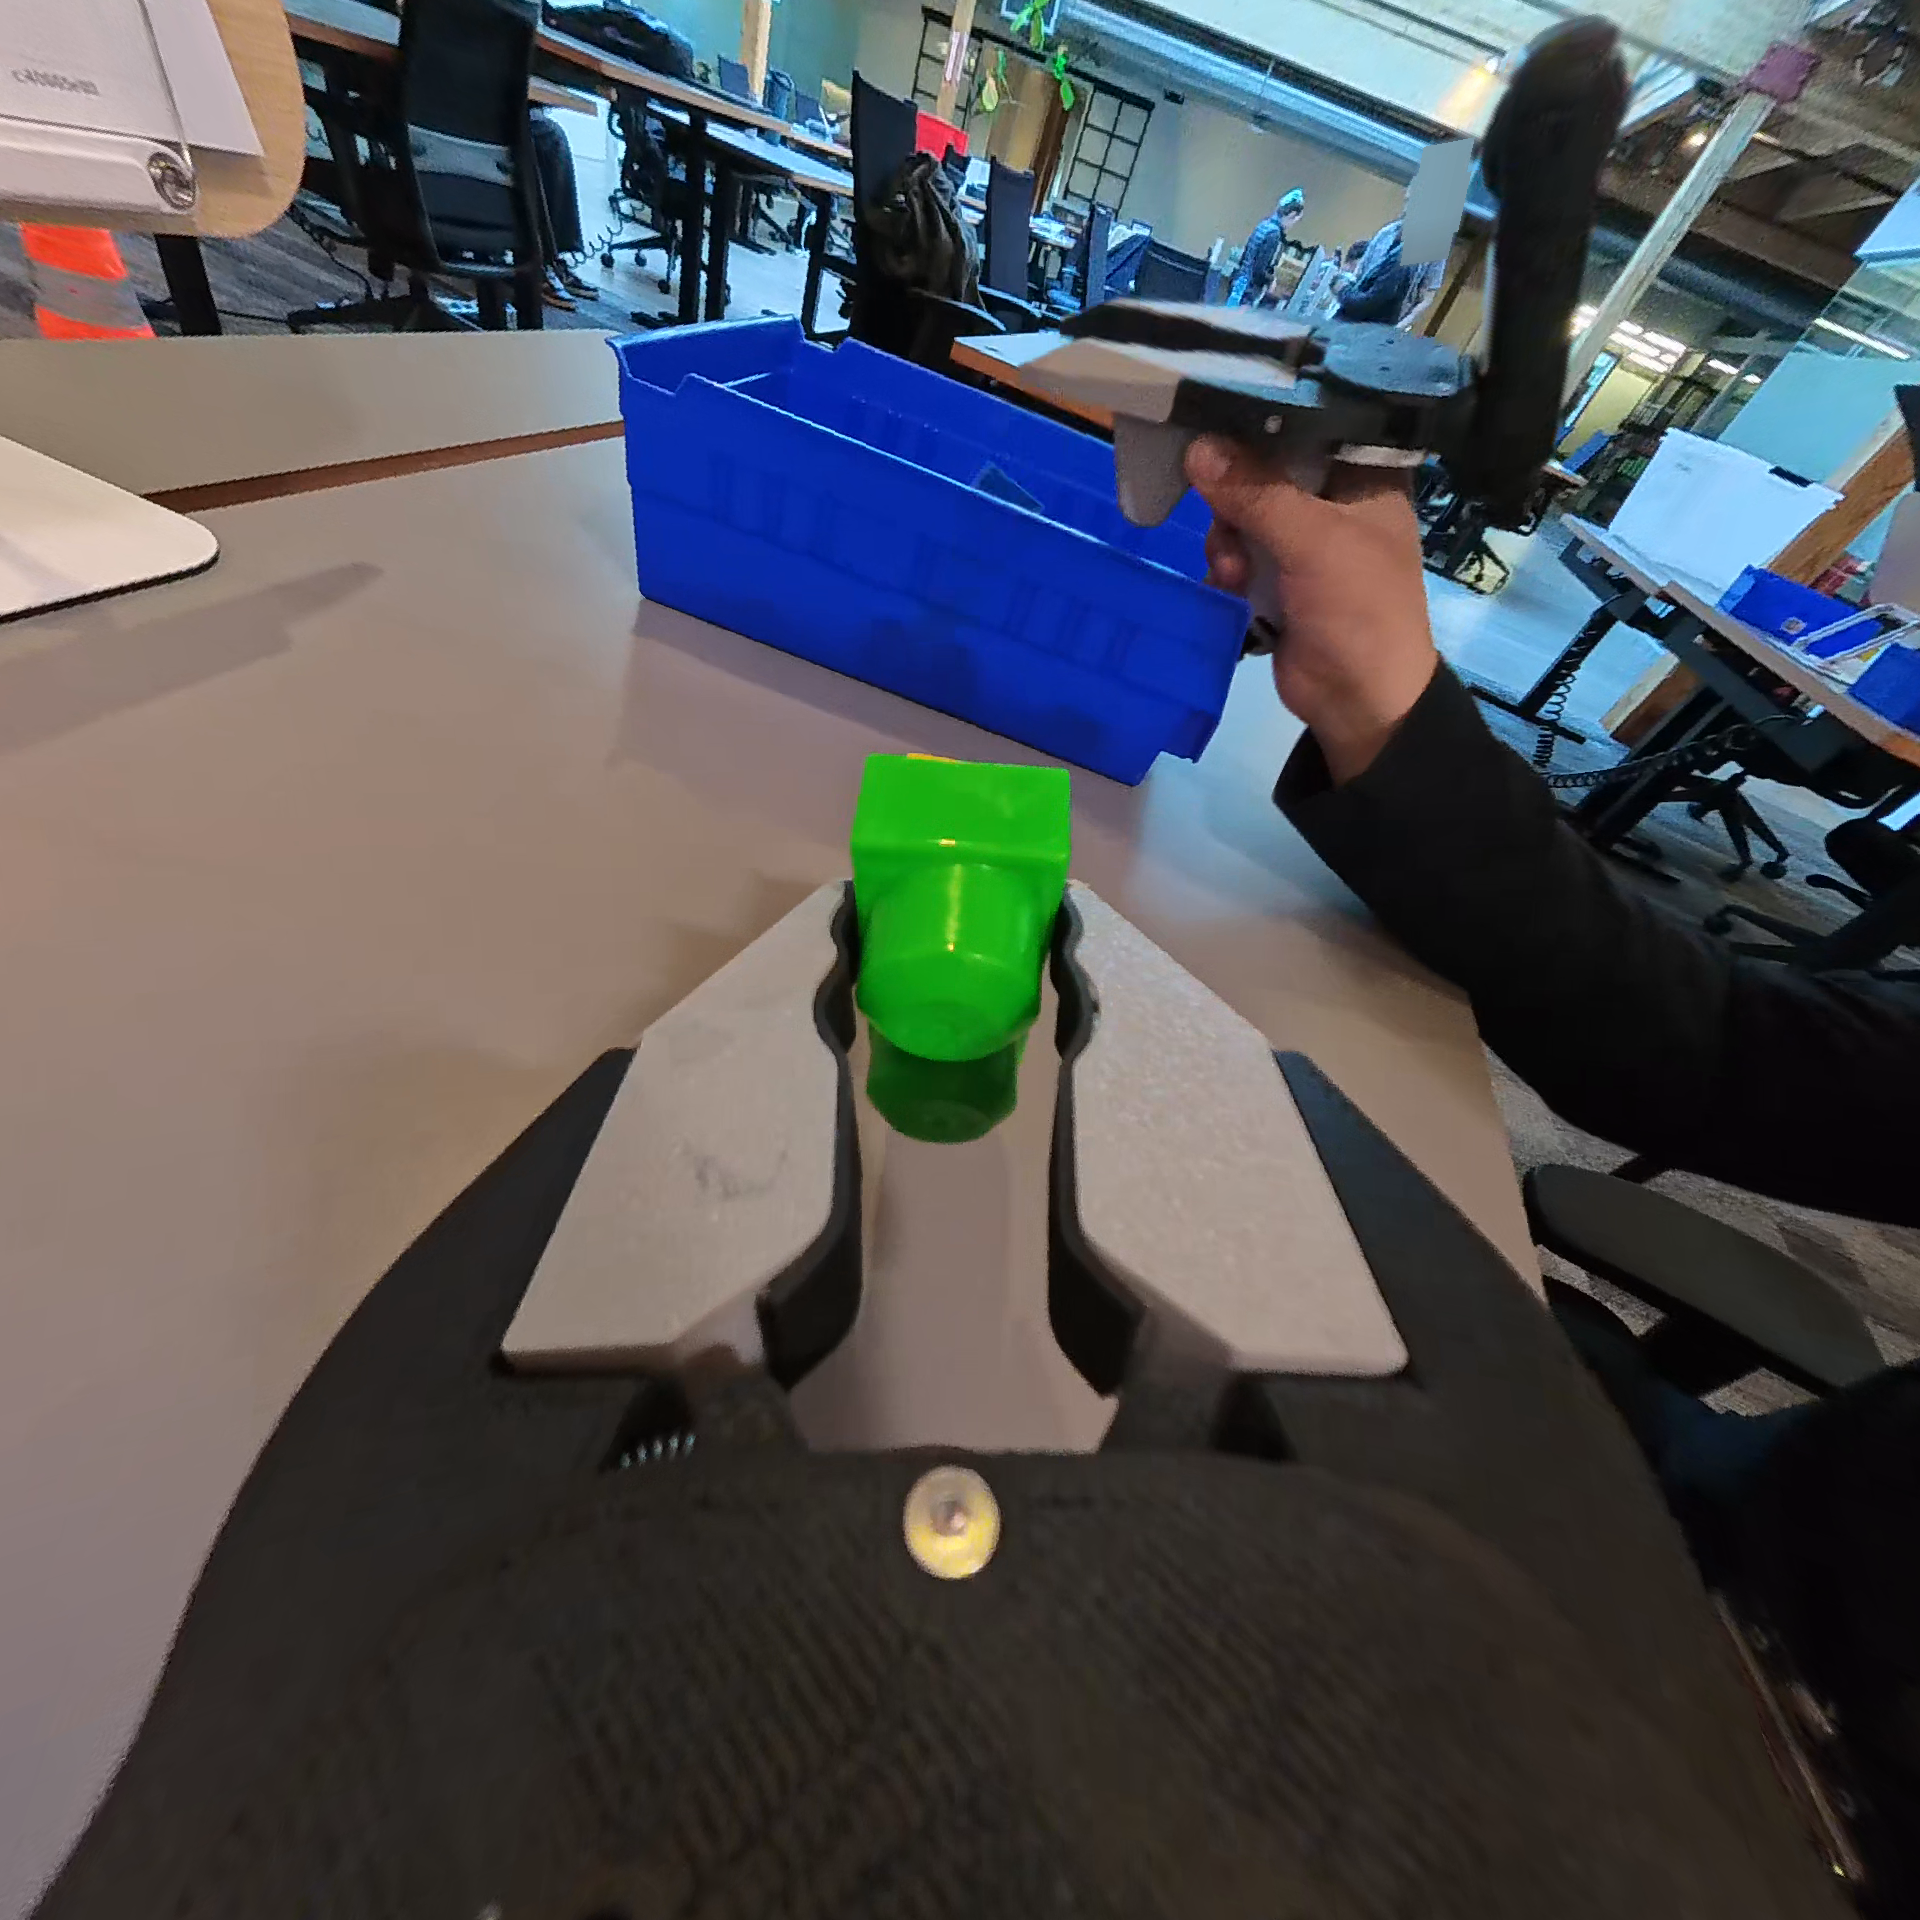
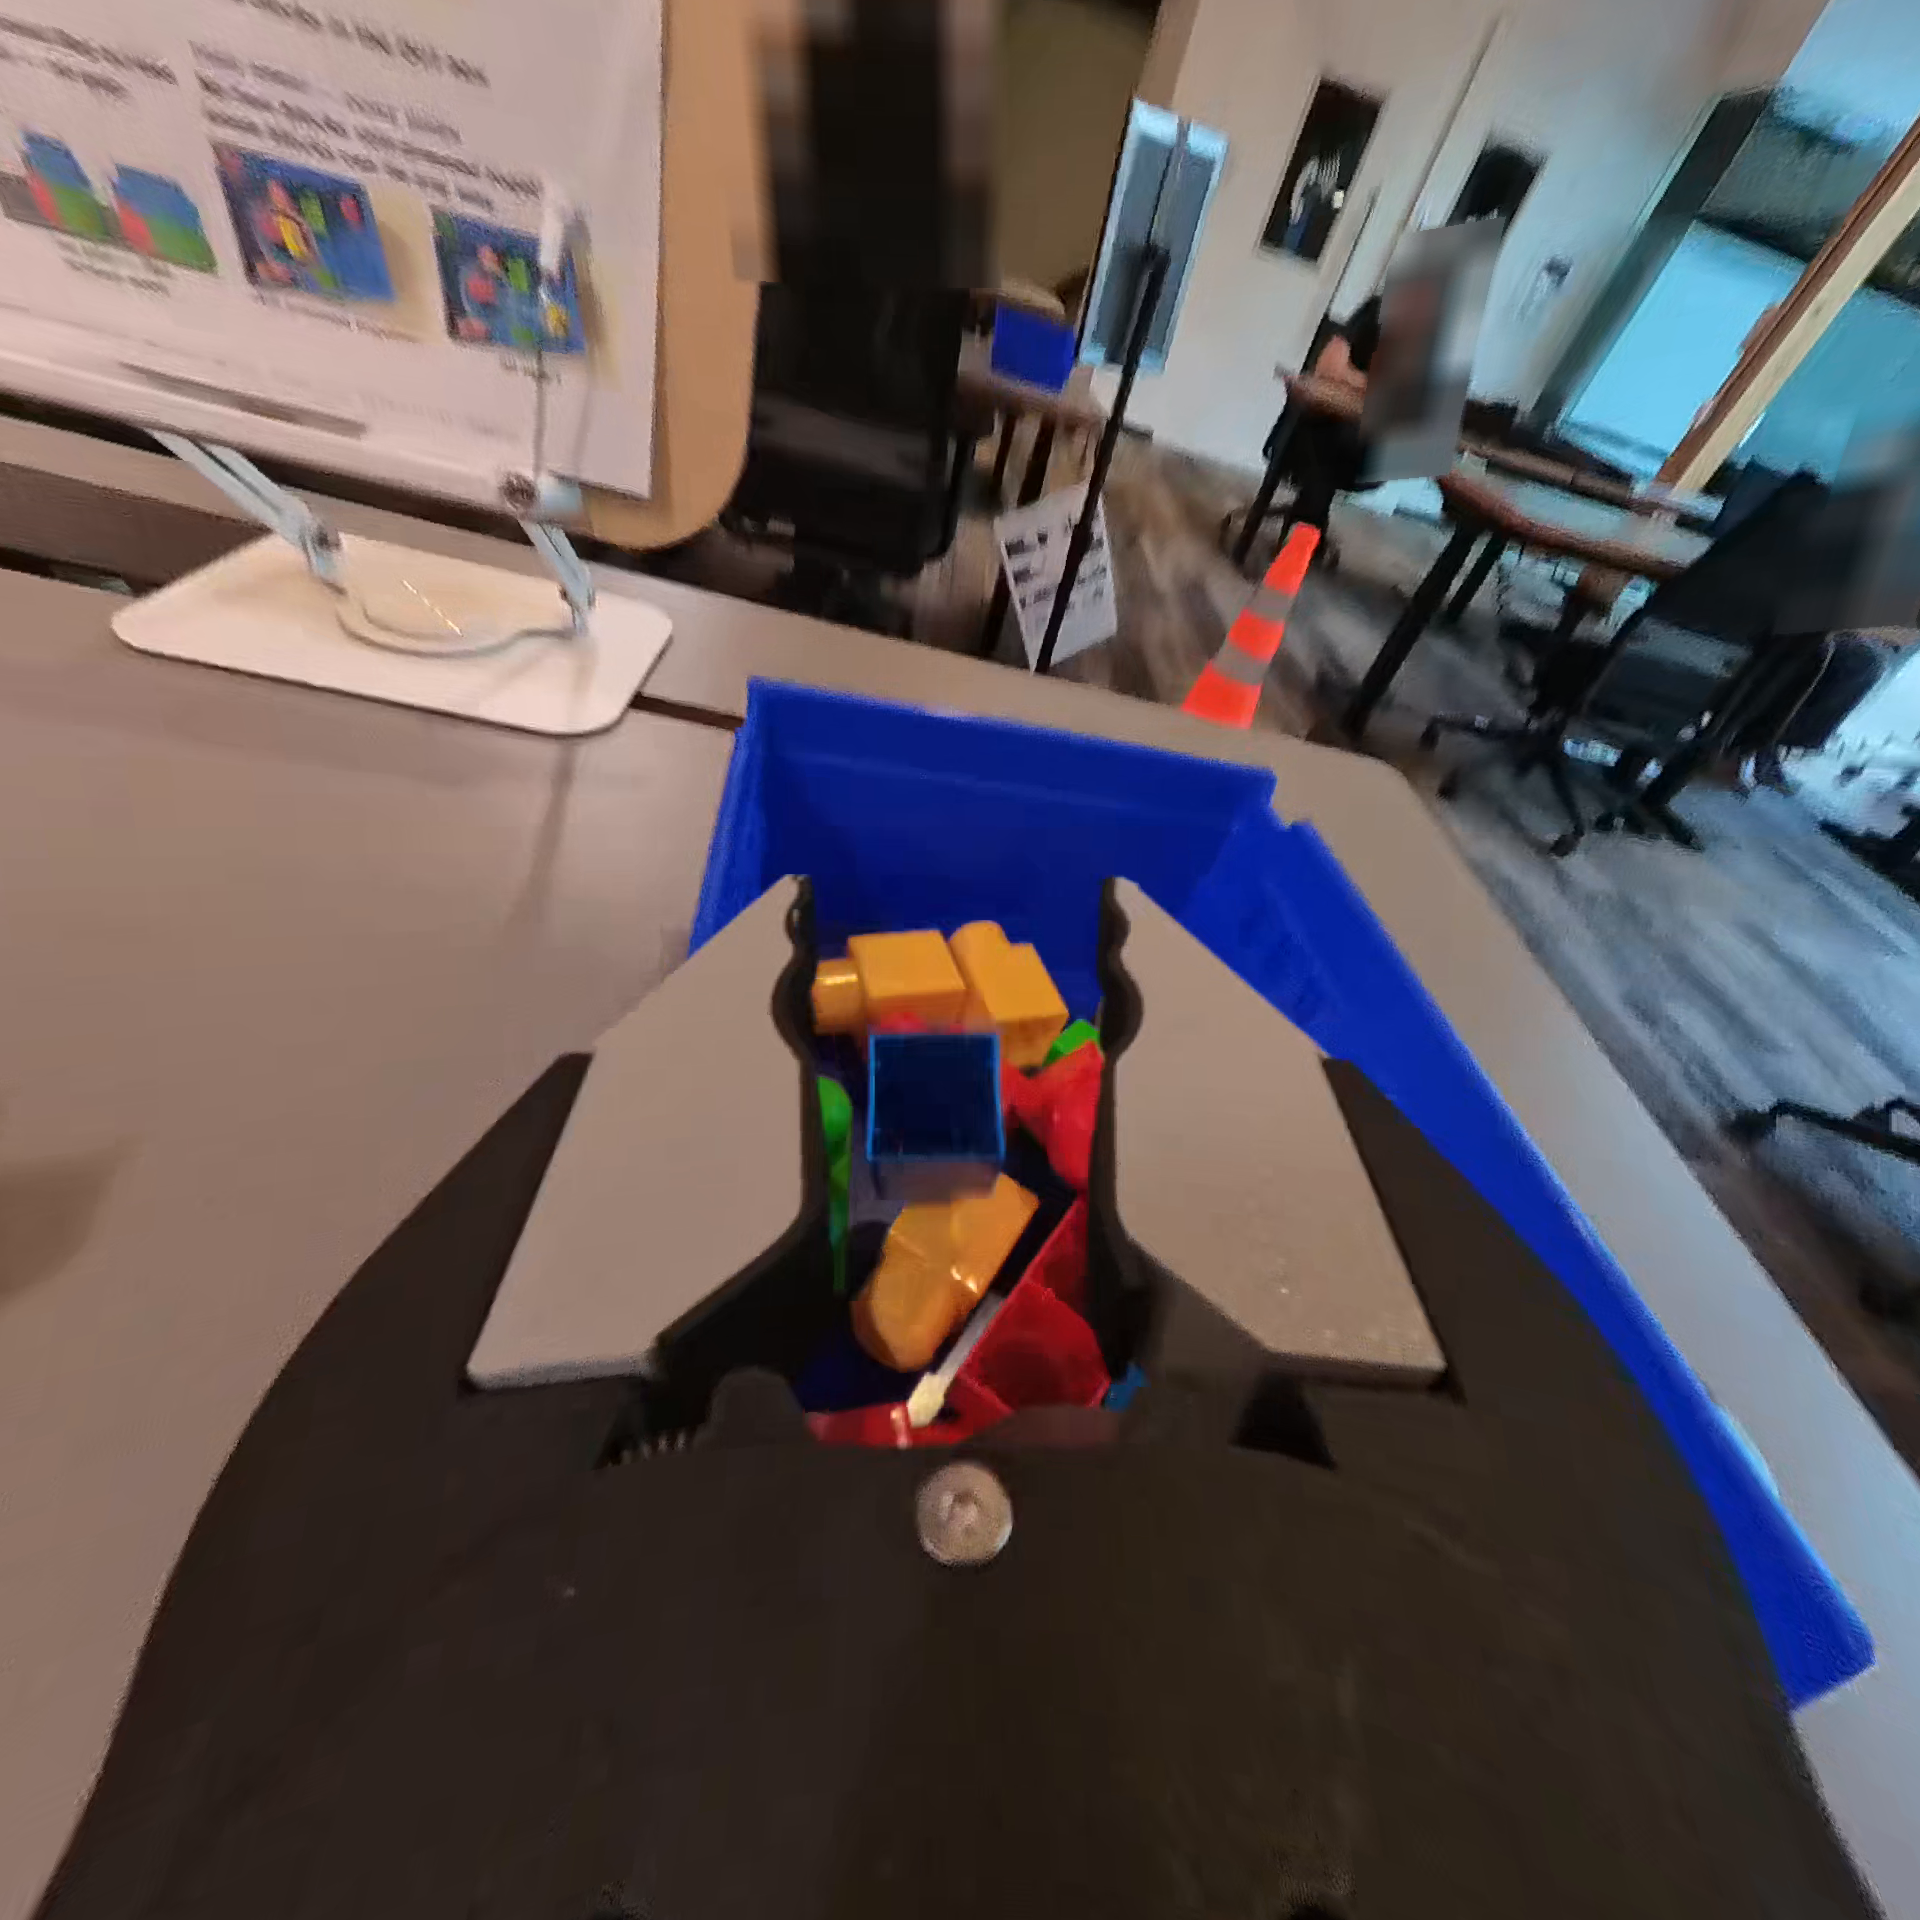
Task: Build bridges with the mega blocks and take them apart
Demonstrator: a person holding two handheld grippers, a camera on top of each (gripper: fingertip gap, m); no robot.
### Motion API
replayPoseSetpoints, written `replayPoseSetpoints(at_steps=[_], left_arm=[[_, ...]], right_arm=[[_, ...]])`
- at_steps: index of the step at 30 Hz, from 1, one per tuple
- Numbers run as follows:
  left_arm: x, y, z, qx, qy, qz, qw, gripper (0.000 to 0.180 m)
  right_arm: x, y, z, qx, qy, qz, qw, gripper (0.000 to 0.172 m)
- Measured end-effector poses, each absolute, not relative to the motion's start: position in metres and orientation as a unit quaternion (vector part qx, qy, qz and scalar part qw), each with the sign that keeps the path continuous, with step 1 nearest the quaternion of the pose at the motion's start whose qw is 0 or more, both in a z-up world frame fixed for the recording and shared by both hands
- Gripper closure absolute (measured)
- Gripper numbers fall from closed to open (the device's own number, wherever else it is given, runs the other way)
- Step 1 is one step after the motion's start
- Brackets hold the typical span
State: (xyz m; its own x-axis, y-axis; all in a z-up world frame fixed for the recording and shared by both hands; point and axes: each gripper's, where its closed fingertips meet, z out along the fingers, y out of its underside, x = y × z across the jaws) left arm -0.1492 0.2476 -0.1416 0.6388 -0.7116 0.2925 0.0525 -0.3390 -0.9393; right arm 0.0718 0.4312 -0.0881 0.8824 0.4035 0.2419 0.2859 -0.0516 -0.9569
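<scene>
Take-apart step, judged. Left hand-held gripper is clamping a green block above the bench. Right hand-held gripper is hanging wide, unladen, over the bin; a blue block is lying loose below. Next: bin the green block.

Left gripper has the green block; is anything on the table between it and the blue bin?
Nothing visible: bare table lies between the green block in the left gripper and the blue bin. The right gripper hovers above the bin.
</scene>
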Motion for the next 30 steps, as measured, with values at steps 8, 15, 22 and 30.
replayPoseSetpoints(at_steps=[8,15,22,30], left_arm=[[-0.147,0.241,-0.132,-0.713,0.228,-0.395,0.532,0.147],[-0.146,0.233,-0.123,-0.691,0.217,-0.463,0.511,0.146],[-0.129,0.204,-0.118,-0.649,0.237,-0.591,0.417,0.147],[-0.125,0.203,-0.126,-0.663,0.249,-0.574,0.411,0.146]], right_arm=[[-0.034,0.306,-0.029,-0.448,-0.422,0.15,0.774,0.143],[-0.104,0.229,-0.108,-0.414,-0.639,0.305,0.572,0.131],[-0.107,0.203,-0.117,-0.352,-0.675,0.308,0.571,0.121],[-0.108,0.191,-0.119,-0.315,-0.691,0.297,0.578,0.157]])
